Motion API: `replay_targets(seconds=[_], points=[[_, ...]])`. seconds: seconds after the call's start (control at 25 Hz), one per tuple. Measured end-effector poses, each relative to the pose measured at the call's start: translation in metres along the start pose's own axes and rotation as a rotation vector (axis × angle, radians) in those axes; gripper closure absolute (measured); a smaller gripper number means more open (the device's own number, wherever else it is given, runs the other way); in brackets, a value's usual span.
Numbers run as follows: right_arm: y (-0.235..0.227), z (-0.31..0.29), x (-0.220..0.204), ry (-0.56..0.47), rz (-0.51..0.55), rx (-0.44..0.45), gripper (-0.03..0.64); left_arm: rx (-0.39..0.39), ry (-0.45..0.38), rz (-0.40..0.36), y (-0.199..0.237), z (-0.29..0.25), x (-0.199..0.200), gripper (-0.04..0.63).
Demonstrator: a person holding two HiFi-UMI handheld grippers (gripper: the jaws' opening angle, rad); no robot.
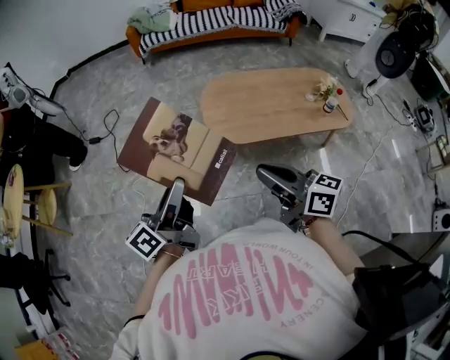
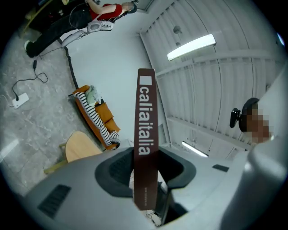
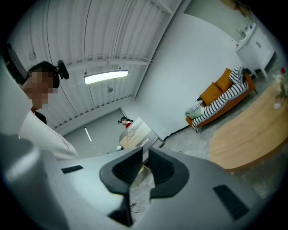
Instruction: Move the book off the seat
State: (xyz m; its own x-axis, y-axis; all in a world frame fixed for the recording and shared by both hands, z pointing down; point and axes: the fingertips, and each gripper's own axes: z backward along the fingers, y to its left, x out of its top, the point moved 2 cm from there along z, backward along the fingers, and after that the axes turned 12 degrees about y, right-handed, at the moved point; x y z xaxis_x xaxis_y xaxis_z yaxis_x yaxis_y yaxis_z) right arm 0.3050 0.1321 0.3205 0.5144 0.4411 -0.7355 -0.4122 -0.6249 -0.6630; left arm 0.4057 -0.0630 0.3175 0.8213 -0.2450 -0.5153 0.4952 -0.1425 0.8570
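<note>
The book [image 1: 176,148] is large and brown, with a dog picture on its cover. It hangs tilted over the grey floor, in front of the person. My left gripper [image 1: 173,191] is shut on its near edge. In the left gripper view the brown spine [image 2: 146,130] with white lettering stands upright between the pads of my left gripper [image 2: 146,173]. My right gripper [image 1: 264,173] is to the right of the book, apart from it, shut and with nothing in it. In the right gripper view my right gripper [image 3: 145,156] has its jaws together, and the book [image 3: 136,134] shows beyond them.
A light wooden coffee table [image 1: 274,102] stands just beyond the book, with a small bottle [image 1: 329,104] on its right end. A striped orange sofa [image 1: 211,21] lines the far wall. A wooden stool [image 1: 39,204] is at the left, a cable [image 1: 105,130] lies on the floor, and a fan [image 1: 394,53] stands at the right.
</note>
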Motion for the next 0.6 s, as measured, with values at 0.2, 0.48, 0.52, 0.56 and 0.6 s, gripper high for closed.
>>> replay_targets(seconds=[0.2,0.48,0.52,0.56,0.6], points=[[-0.026,0.009,-0.002,0.026,-0.019,-0.024,0.336,-0.047,0.044,0.019,0.006,-0.032,-0.005,0.44],[-0.029,0.007,-0.003,0.04,-0.056,-0.029,0.334,-0.071,0.064,0.019,0.002,-0.038,-0.004,0.44],[-0.029,0.006,-0.004,0.049,-0.055,-0.024,0.334,-0.066,0.056,0.024,0.004,-0.038,-0.003,0.44],[-0.03,0.005,-0.005,0.051,-0.058,-0.02,0.334,-0.064,0.046,0.03,0.005,-0.037,-0.002,0.44],[-0.031,0.005,-0.004,0.047,-0.063,-0.016,0.334,-0.063,0.037,0.035,0.006,-0.037,-0.002,0.44]])
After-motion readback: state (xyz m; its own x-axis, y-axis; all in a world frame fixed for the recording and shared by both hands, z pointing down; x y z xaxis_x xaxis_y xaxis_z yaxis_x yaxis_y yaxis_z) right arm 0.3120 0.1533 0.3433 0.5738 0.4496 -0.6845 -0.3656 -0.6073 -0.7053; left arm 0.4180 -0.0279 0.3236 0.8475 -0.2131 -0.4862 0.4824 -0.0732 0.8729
